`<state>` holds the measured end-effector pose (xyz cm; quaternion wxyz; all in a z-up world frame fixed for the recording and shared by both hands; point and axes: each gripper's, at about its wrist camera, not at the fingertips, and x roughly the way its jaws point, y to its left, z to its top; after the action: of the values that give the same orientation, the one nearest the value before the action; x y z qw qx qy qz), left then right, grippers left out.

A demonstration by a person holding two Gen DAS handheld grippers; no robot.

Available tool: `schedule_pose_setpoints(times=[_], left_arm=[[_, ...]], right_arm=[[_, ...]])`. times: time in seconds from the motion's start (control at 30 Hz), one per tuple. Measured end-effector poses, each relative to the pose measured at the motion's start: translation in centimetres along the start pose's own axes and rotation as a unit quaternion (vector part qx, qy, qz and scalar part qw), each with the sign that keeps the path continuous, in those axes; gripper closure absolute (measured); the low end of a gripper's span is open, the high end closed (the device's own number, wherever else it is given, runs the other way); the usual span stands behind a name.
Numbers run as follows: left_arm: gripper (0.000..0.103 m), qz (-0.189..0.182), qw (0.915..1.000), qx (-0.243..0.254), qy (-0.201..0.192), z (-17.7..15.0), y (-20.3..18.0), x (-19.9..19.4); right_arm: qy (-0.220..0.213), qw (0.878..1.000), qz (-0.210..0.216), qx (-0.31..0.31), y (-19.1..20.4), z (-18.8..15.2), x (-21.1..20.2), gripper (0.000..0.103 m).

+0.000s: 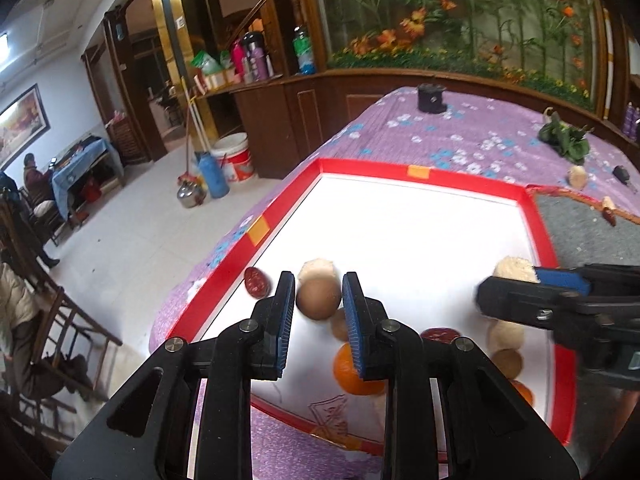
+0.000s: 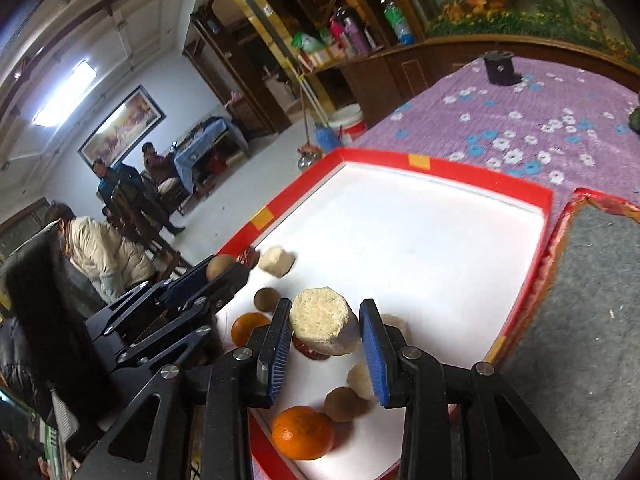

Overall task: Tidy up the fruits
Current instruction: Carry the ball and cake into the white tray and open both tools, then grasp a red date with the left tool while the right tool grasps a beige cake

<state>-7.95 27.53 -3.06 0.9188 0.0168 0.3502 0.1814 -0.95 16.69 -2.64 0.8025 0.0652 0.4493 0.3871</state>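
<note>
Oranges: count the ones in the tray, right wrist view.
2. One orange lies at the near edge of the tray, below the jaws; another orange sits left of the jaws, partly hidden. More may be hidden.

**Camera placement: two wrist fisheyes**

Left wrist view: mounted behind the left gripper (image 1: 319,294), aimed forward and downward, set close over the red-rimmed tray (image 1: 420,171); the right gripper (image 1: 516,284) is seen at 3 o'clock.

Right wrist view: mounted behind the right gripper (image 2: 325,322), likewise tilted down and close; the left gripper (image 2: 218,272) is seen at 9 o'clock.

Shared: tray (image 2: 448,168), purple tablecloth (image 2: 520,116), wooden cabinet (image 2: 400,68).
</note>
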Motion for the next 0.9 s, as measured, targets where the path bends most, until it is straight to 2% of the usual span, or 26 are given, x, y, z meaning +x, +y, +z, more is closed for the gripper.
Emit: schedule_pose_setpoints(times=[0.07, 0.1, 0.13, 0.17, 0.2, 0.27, 0.33, 0.4, 0.5, 0.6, 0.7, 0.73, 0.8, 0.9], left_arm=[[0.068, 0.007, 1.0, -0.003, 0.0, 0.1, -0.1, -0.1], [0.055, 0.009, 0.9999, -0.004, -0.002, 0.2, -0.2, -0.1], [0.047, 0.01, 0.9999, -0.006, -0.008, 0.2, -0.2, -0.3], [0.046, 0.011, 0.9998, -0.006, -0.016, 0.2, -0.3, -0.6], [0.046, 0.012, 0.9997, -0.004, -0.022, 0.3, -0.4, -0.8], [0.046, 0.01, 0.9996, 0.003, -0.027, 0.4, -0.9, -1.2], [0.046, 0.003, 0.9996, 0.007, -0.028, 0.6, -1.4, -1.4], [0.046, -0.008, 0.9994, 0.016, -0.031, 0.7, -2.4, -1.7], [0.046, -0.03, 0.9984, 0.034, -0.033, 1.0, -4.2, -2.4], [0.046, -0.047, 0.9968, 0.054, -0.036, 1.2, -6.3, -3.1], [0.046, -0.062, 0.9941, 0.078, -0.043, 1.5, -8.4, -4.0], [0.046, -0.067, 0.9929, 0.087, -0.045, 1.5, -9.1, -4.3], [0.046, -0.078, 0.9905, 0.103, -0.048, 1.7, -10.4, -5.0], [0.046, -0.093, 0.9868, 0.123, -0.051, 1.9, -12.2, -5.8]], right_arm=[[-0.008, 1.0, 0.003, 0.008, -0.7, 0.4, -0.8, 0.062], [-0.024, 1.0, 0.004, 0.016, -1.6, 0.9, -1.7, 0.061], [-0.04, 0.999, 0.0, 0.024, -2.4, 1.2, -2.7, 0.06], [-0.057, 0.998, -0.013, 0.03, -3.4, 1.6, -3.8, 0.06], [-0.075, 0.996, -0.038, 0.037, -4.8, 2.0, -5.0, 0.06], [-0.11, 0.986, -0.115, 0.051, -7.9, 2.5, -7.7, 0.06], [-0.126, 0.969, -0.202, 0.072, -11.9, 2.9, -10.0, 0.06], [-0.124, 0.95, -0.266, 0.103, -16.6, 2.9, -12.2, 0.062], [-0.102, 0.942, -0.283, 0.149, -21.9, 2.7, -13.8, 0.069], [-0.089, 0.948, -0.247, 0.18, -24.6, 2.5, -14.5, 0.071], [-0.077, 0.954, -0.221, 0.186, -25.0, 3.0, -14.0, 0.071], [-0.073, 0.954, -0.225, 0.183, -24.9, 3.2, -13.7, 0.071], [-0.061, 0.948, -0.262, 0.169, -24.5, 3.8, -12.9, 0.071], [-0.033, 0.947, -0.274, 0.165, -25.1, 3.9, -11.7, 0.071]])
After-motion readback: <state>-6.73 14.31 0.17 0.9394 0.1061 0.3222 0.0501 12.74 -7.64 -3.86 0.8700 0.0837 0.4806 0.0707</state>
